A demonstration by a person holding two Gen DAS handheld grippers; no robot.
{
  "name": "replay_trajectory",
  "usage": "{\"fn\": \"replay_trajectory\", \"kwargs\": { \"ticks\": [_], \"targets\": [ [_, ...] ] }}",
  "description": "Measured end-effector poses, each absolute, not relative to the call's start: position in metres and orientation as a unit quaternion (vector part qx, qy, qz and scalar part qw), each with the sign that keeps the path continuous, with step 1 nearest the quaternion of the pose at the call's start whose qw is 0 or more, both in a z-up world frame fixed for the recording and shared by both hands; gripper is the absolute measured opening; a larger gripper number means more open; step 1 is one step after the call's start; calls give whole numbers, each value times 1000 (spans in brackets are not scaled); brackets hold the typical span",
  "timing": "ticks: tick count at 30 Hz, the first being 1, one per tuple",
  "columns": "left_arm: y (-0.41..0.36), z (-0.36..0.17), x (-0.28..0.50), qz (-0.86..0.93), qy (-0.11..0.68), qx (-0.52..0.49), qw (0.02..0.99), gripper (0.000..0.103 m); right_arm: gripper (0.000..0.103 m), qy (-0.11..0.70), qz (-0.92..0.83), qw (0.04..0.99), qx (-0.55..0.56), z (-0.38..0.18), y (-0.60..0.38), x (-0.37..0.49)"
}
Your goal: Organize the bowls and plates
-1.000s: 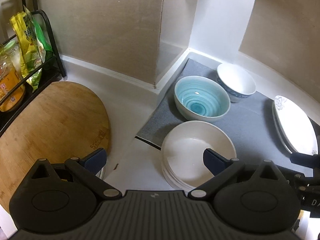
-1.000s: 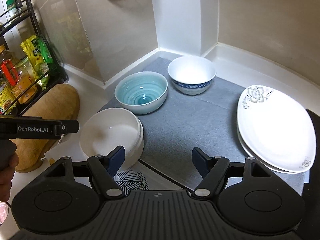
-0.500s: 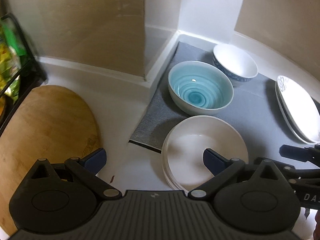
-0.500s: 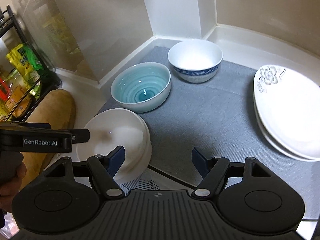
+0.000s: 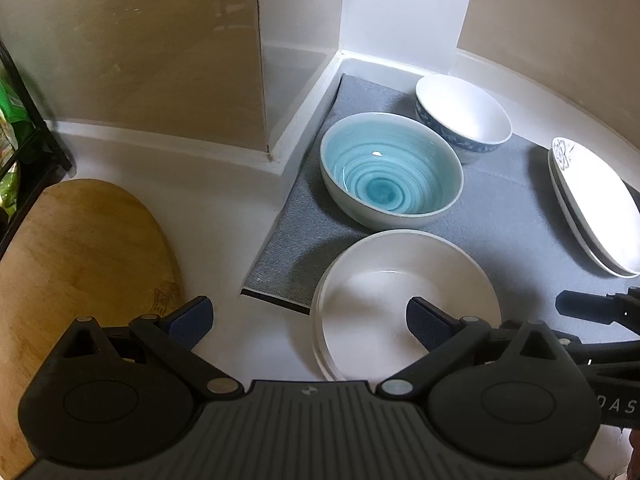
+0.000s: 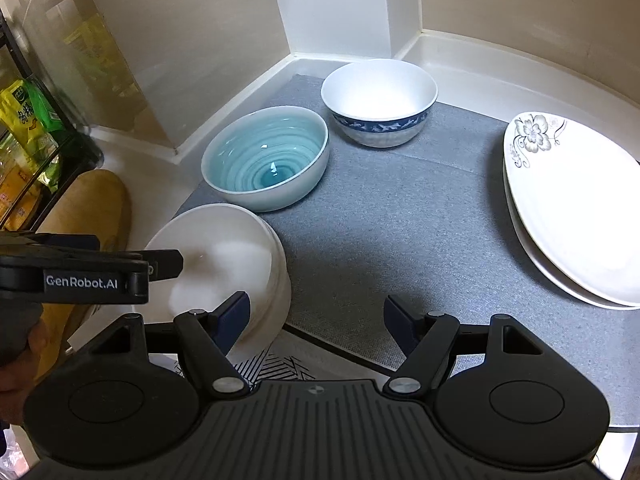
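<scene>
A stack of white deep plates [image 5: 404, 292] [image 6: 232, 256] sits at the near left edge of a grey mat [image 5: 516, 248] [image 6: 400, 224]. Behind it stands a teal swirl bowl [image 5: 390, 170] [image 6: 266, 160], and further back a white bowl with a blue band [image 5: 462, 114] [image 6: 378, 102]. Two stacked oval flower plates [image 5: 596, 204] [image 6: 576, 216] lie at the right. My left gripper [image 5: 308, 320] hangs open above the white stack's left rim, empty. My right gripper [image 6: 316, 316] is open and empty over the mat's near edge, its left finger over the white stack.
A round wooden cutting board [image 5: 76, 264] [image 6: 88, 212] lies on the white counter at the left. A black wire rack with packets and bottles [image 6: 36, 140] stands beyond it. Walls and a white pillar close the corner behind the bowls. A patterned sheet [image 6: 276, 364] lies under the mat's near corner.
Both grippers have sunk and drawn closer to the dishes, and each view has rolled a little. The dishes have not moved and both grippers stay open.
</scene>
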State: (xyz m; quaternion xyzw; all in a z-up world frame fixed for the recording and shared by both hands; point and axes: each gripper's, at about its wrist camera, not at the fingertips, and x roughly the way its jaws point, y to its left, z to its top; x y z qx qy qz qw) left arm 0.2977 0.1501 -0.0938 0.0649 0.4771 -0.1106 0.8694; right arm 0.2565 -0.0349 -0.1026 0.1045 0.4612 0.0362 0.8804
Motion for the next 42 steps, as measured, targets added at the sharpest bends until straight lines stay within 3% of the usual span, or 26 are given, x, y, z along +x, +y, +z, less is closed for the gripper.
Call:
{"fn": "replay_trajectory", "kwargs": {
  "ticks": [42],
  "targets": [
    [126, -129, 321, -120, 490, 126, 854, 103, 77, 510, 49, 851, 112, -140, -16, 287]
  ]
}}
